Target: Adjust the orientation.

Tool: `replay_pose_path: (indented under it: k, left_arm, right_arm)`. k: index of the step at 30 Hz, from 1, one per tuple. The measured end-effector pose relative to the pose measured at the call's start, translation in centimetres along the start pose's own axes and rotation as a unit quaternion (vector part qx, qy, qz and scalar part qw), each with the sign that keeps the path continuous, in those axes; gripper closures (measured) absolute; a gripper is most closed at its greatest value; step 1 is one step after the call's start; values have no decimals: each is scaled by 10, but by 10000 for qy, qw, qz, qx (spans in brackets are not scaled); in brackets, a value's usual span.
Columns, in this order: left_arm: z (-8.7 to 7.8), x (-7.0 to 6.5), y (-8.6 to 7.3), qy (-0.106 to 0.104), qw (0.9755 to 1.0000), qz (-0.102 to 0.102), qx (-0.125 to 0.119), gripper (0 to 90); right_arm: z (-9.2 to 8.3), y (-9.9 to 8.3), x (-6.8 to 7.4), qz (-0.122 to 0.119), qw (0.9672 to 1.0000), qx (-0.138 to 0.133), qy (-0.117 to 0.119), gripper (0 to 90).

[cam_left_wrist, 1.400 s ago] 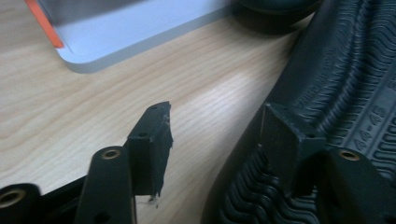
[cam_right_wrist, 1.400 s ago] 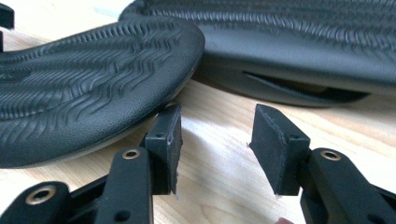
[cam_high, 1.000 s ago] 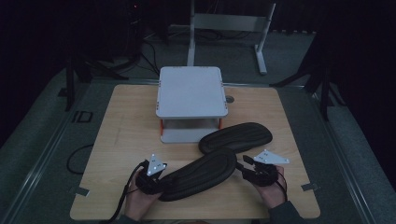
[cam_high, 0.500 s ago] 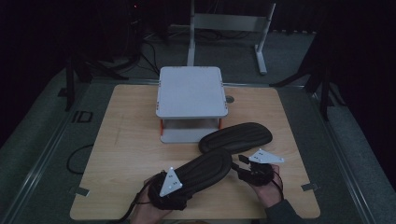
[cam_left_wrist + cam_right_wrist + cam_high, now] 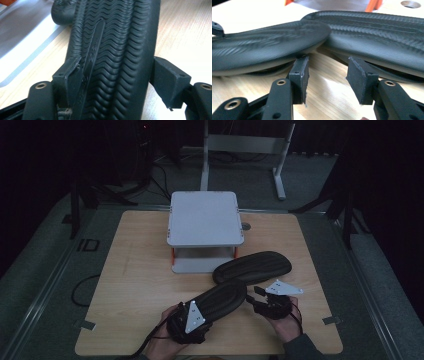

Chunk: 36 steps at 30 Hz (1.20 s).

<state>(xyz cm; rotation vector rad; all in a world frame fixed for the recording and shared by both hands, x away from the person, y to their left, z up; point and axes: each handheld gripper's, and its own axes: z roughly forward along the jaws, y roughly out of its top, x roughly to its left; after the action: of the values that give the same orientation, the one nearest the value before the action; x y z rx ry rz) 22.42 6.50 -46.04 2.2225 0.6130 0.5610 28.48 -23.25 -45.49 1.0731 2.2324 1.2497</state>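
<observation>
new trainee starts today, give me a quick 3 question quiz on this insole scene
1. True or false: the right gripper is clamped on an insole.
2. Which gripper straddles the near insole? A) left gripper B) right gripper
3. What does the far insole lie in front of?

Key:
1. False. Its jaws have just been opening, nothing between them.
2. A. The insole passes between its jaws, which have just been closing slightly; a gap shows at one pad.
3. The white stand, its tip overlapped by the near insole.
</observation>
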Motion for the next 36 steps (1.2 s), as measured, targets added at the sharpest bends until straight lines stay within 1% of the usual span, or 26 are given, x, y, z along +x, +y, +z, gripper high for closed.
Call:
replay_pose_path:
  k: [1,2,3,4,6,7,9,11,13,15,16,19,21,23,25,27,29,31,33,34,35,36]
  left_arm:
    - [-1,0,0,4,10000,9,-41,342]
    - [-4,1,0,5,10000,40,-82,342]
    - [-7,3,1,41,9999,49,-129,389]
    - [-10,4,1,54,9999,72,-128,410]
    - [-14,9,1,93,9998,8,-184,455]
    - [-17,13,0,158,9997,-40,-191,470]
    - [-20,20,-2,310,9993,-124,-163,474]
    - [-22,26,-5,415,9989,-185,-129,474]
    - [-26,34,-9,441,9983,-329,-163,466]
    - [-29,41,-11,393,9982,-418,-176,459]
    - [-29,43,-12,389,9982,-423,-163,459]
    - [-33,49,-14,443,9980,-426,-117,453]
    - [-35,51,-17,582,9975,-408,-64,449]
    - [-40,53,-23,609,9974,-381,-52,416]
    - [-44,56,-29,571,9978,-346,-61,401]
    - [-47,60,-33,562,9978,-347,-2,388]
    - [-46,64,-36,572,9980,-275,-16,358]
    - [-44,68,-37,544,9982,-245,-65,348]
    - [-40,72,-38,606,9980,-135,-78,337]
    - [-36,75,-37,601,9981,-122,-101,330]
    - [-34,77,-37,608,9980,-102,-140,303]
    - [-32,78,-36,663,9977,-75,-146,295]
  right_arm:
    - [0,1,2,-66,10000,-6,34,509]
    - [0,1,2,-66,10000,-6,34,509]
    - [1,1,3,-77,10000,-11,44,508]
    - [2,2,4,-86,9999,-9,50,507]
    - [3,2,4,-86,9999,3,64,503]
    - [3,2,4,-87,9999,13,63,502]
    - [4,3,4,-88,9999,20,72,498]
    - [4,3,4,-94,9999,16,76,497]
    - [5,4,5,-96,9999,19,81,495]
    - [7,4,5,-100,9999,24,89,493]
    - [7,4,5,-100,9999,24,89,493]
    - [8,5,5,-103,9999,33,94,491]
    - [8,5,5,-97,9999,23,87,491]
    - [9,6,4,-65,9999,4,81,490]
    - [9,6,4,-58,10000,4,75,490]
    - [9,6,3,-57,10000,0,78,490]
    - [10,6,3,-51,10000,16,79,490]
    - [10,6,3,-49,10000,16,79,490]
    - [10,5,3,-46,10000,22,76,489]
    - [11,5,2,-43,10000,25,70,489]
    - [11,5,2,-26,10000,43,73,489]
    - [12,5,2,-26,10000,46,71,489]
